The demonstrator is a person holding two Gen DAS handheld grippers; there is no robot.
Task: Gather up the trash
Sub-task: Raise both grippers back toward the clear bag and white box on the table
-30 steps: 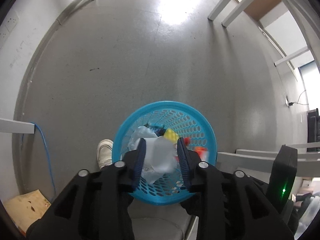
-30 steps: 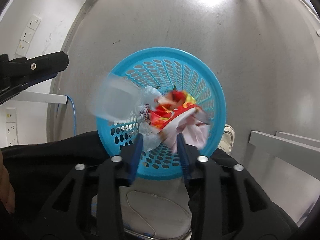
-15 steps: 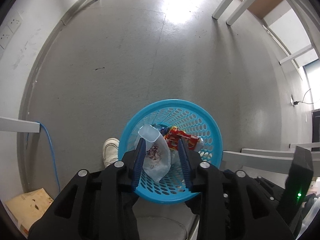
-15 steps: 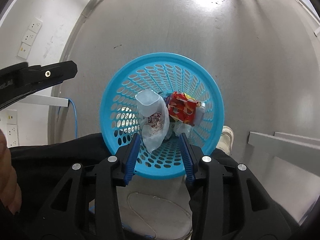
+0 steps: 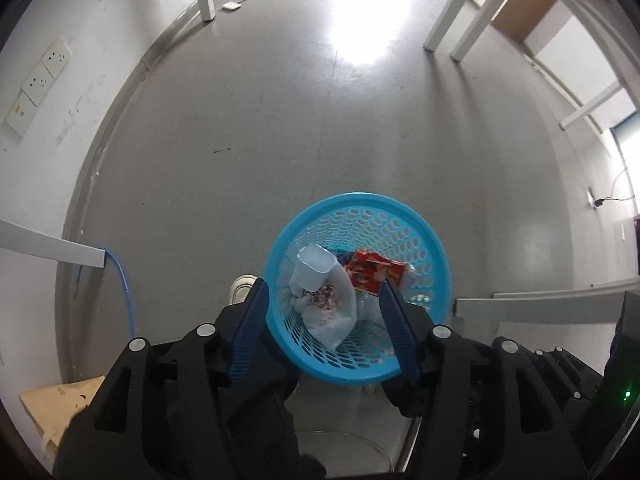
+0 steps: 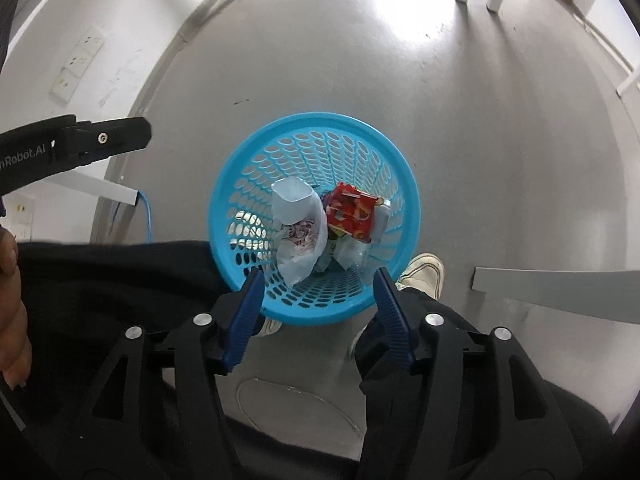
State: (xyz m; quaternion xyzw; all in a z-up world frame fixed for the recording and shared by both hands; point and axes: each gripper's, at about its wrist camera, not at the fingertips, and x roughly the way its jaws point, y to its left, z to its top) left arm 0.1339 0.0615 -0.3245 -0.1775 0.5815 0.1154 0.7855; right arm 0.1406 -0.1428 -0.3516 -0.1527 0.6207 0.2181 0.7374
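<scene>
The floor (image 5: 248, 128) was smooth grey, scuffed here and there, with a bright patch of glare from overhead light near the far end of the room. A pale baseboard curved along the white wall (image 5: 80, 40), which carried a row of sockets (image 5: 38, 80) in both views. White table legs (image 5: 448, 16) stood on the far floor, a wooden panel showed behind them, and a small white plug lay by another leg with a cable trailing off. A blue cable (image 5: 122, 280) ran down from a white rail by the wall, and a flattened cardboard piece (image 5: 56, 408) lay at the near left edge. The blue basket (image 6: 380, 152), round and perforated, stood on the floor between the person's white shoes (image 6: 424, 270). The trash lay in its bottom: a clear plastic cup (image 6: 290, 196) tipped on its side on a crumpled clear bag (image 6: 298, 248), and just beside them a red printed wrapper (image 6: 352, 210) touching more clear plastic. The left gripper (image 5: 322, 292) hung above the basket pointing steeply down, its blue-padded jaws spreading apart with nothing gripped between them. The right gripper (image 6: 318, 280) did the same, jaws widening and empty, the basket seen far below through the gap. Dark trousers filled the near edge of both views.
</scene>
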